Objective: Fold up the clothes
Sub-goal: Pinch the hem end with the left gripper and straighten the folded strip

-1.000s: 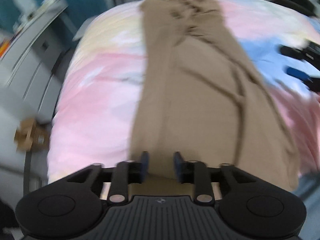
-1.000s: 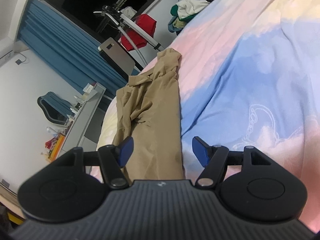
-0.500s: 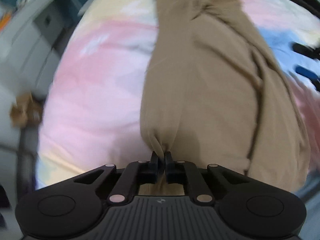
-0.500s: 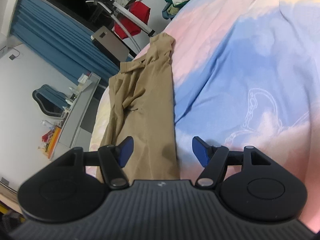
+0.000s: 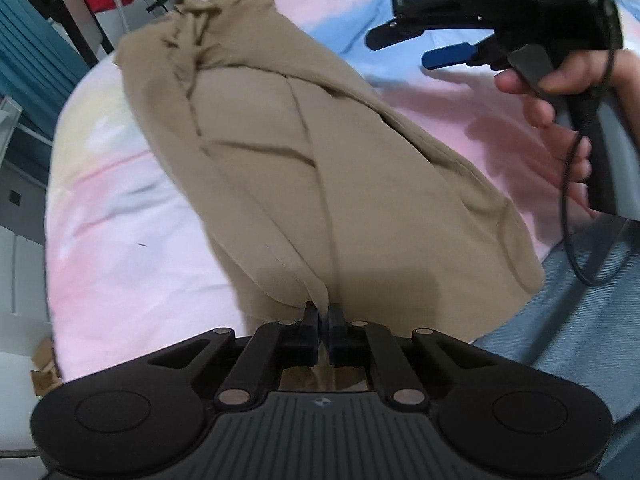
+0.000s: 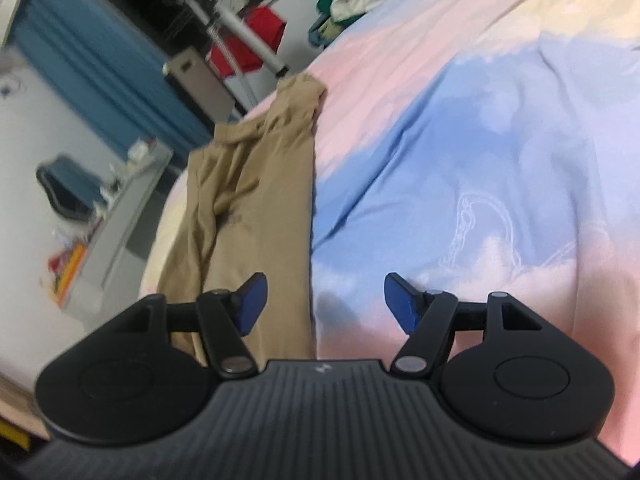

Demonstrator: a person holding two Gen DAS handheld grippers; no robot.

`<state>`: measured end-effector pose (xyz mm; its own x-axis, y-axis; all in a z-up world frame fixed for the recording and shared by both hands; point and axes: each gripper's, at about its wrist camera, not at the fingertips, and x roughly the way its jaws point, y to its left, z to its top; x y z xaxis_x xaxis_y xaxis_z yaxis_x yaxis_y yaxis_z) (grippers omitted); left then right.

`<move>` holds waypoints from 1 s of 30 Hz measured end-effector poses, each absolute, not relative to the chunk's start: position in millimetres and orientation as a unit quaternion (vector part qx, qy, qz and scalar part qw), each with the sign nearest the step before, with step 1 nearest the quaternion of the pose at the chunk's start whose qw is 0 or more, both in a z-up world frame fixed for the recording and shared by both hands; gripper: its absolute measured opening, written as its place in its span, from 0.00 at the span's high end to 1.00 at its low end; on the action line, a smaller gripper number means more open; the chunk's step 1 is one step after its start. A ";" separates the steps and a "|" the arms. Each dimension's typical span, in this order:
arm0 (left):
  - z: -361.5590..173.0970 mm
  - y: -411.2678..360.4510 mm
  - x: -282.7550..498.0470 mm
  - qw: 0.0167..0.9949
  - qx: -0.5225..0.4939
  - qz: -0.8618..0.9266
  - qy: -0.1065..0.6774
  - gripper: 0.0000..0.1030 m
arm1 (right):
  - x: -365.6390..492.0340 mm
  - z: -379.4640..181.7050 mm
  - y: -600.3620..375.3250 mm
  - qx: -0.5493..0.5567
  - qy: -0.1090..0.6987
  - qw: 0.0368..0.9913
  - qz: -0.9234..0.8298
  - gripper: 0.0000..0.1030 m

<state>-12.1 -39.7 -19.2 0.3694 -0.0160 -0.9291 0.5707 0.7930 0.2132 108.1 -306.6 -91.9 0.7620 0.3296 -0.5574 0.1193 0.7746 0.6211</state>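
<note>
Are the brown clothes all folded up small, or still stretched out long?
Still stretched out long. The brown garment lies lengthwise along the bedspread, wrinkled, only its near edge pinched in the left tongs.

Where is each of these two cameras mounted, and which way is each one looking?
Left wrist: sits on the left gripper, looking steeply down at the tan fabric garment pinched in its shut jaws; the right hand and its gripper show.
Right wrist: sits on the open right gripper, looking along the pastel pink-and-blue bedsheet; no hand visible.
Shared: the garment, the bedsheet and a red cloth behind the bed.

Desk clutter [image 6: 72, 256] blurred (items unreadable).
</note>
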 end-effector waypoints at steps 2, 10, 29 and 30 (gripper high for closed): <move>-19.9 -29.6 -9.4 0.793 0.219 -0.184 0.538 0.87 | 105.3 -91.8 -300.1 0.317 0.356 0.875 0.079 0.34; 12.9 48.4 -17.0 0.864 0.013 -0.179 0.470 0.26 | 69.2 -87.3 -290.8 0.274 0.401 0.868 0.104 0.34; -43.1 89.2 3.2 0.812 -0.063 -0.213 0.541 0.51 | 12.4 -91.4 -185.3 0.057 0.516 0.838 0.169 0.35; -42.7 90.1 2.0 0.811 -0.062 -0.213 0.541 0.53 | 7.0 -90.5 -172.5 0.015 0.510 0.845 0.163 0.35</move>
